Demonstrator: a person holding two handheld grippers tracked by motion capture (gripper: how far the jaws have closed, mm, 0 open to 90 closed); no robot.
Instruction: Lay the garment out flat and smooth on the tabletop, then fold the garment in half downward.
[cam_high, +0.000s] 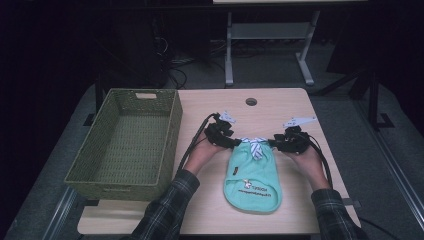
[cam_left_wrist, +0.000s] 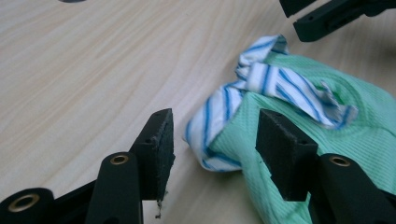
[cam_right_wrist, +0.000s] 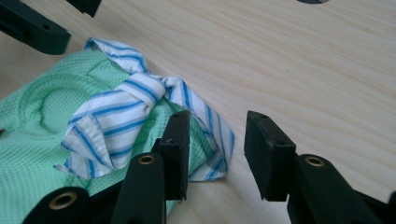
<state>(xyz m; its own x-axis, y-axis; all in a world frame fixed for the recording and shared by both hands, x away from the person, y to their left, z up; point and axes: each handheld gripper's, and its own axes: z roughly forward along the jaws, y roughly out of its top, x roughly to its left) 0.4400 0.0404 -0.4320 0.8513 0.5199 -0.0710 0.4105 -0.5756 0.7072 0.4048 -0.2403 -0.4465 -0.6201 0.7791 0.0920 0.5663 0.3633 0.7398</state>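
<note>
Dim lab: wooden table (cam_high: 280, 107), floor cables (cam_high: 175, 75)

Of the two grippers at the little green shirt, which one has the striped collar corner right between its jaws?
The left gripper: the striped collar corner sits in its gap. The right gripper has one jaw over the collar, its gap mostly over bare table.

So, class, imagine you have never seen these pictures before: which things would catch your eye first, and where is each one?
First the small mint-green garment with its blue-striped white collar, lying flat near the middle of the wooden table. The left gripper and right gripper sit at the collar's two corners, jaws open around the fabric edges. On the table's left side stands a large green woven basket, with nothing in it.
</note>
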